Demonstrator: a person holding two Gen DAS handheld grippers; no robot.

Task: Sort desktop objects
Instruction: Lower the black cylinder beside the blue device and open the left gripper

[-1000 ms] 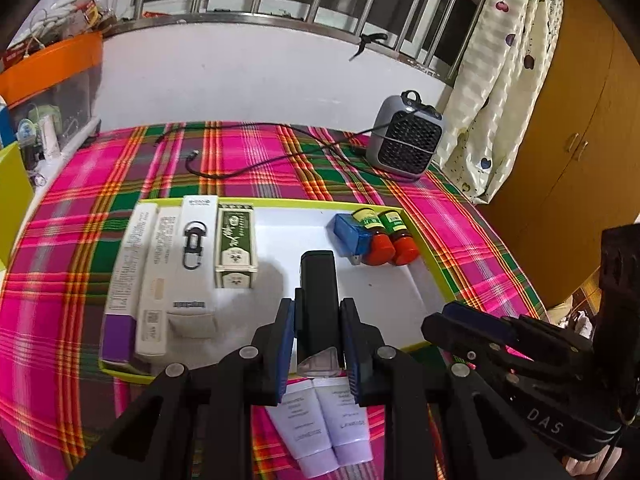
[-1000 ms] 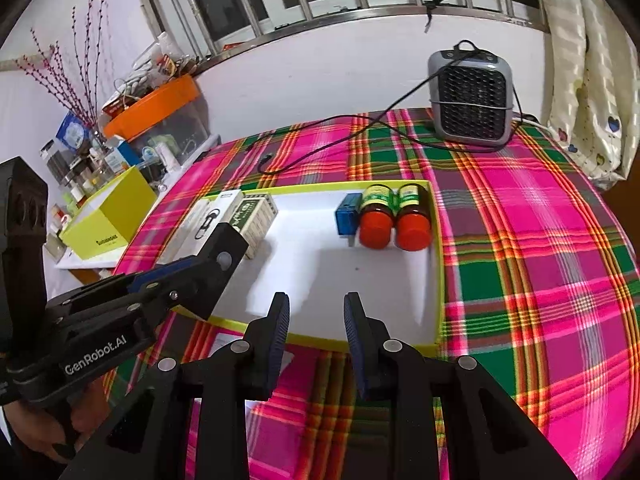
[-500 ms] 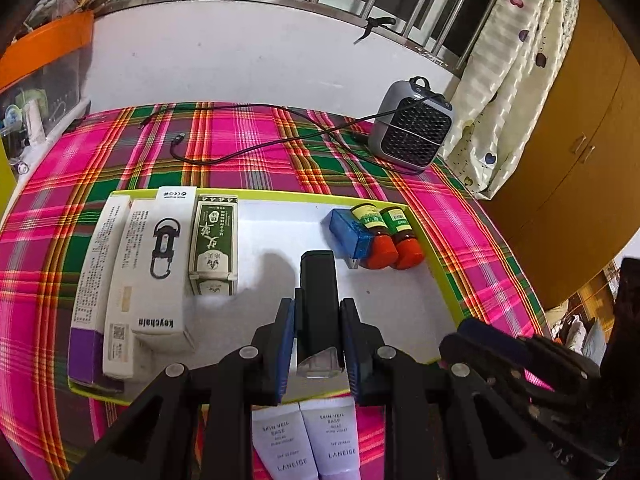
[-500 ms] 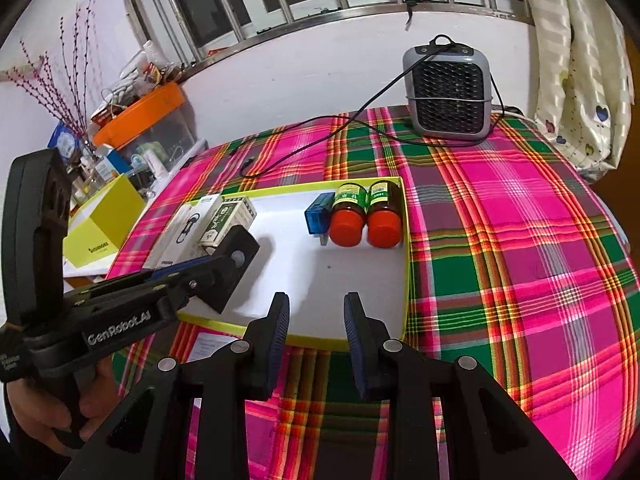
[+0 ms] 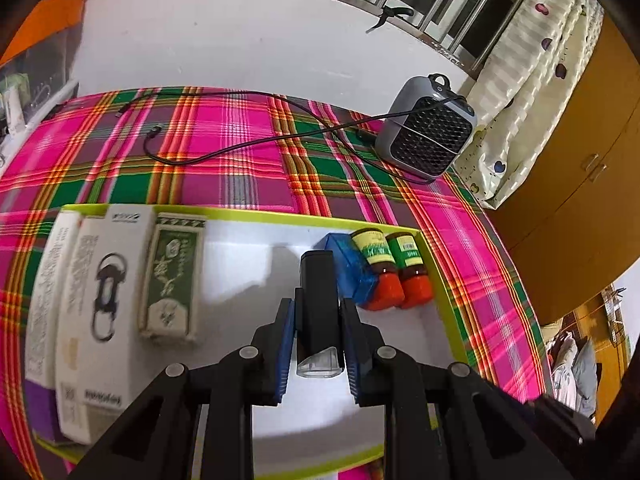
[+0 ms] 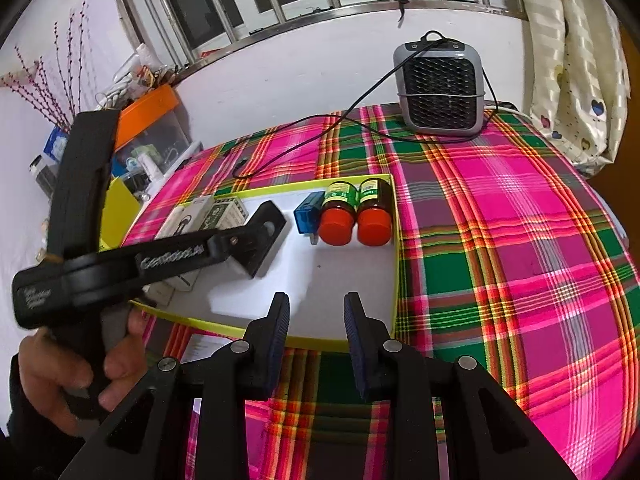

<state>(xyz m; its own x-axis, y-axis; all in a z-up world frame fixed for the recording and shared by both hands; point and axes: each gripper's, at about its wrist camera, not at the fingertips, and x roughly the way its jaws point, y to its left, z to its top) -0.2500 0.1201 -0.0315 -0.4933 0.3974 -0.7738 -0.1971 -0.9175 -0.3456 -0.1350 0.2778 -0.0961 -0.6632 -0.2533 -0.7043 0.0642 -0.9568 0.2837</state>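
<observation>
My left gripper (image 5: 318,312) is shut on a black stick-shaped object with a clear end (image 5: 318,308) and holds it over the white tray with a yellow-green rim (image 5: 248,248), just left of a blue box (image 5: 350,268) and two red-capped bottles (image 5: 394,276). Several boxes, among them a keychain box (image 5: 102,300) and a green box (image 5: 170,280), lie at the tray's left. My right gripper (image 6: 316,312) is open and empty above the tray's near rim (image 6: 304,340). The left gripper (image 6: 256,236) also shows in the right wrist view.
A grey fan heater (image 5: 428,136) stands at the back right of the plaid tablecloth, with its black cable (image 5: 240,144) trailing across behind the tray. A yellow box (image 6: 118,212) and an orange-lidded bin (image 6: 154,128) stand off the table's left. A wooden cabinet (image 5: 572,152) is at the right.
My left gripper has moved forward over the tray with the black object, toward the blue box and bottles. The two white tubes below it have left the view. My right gripper stays open.
</observation>
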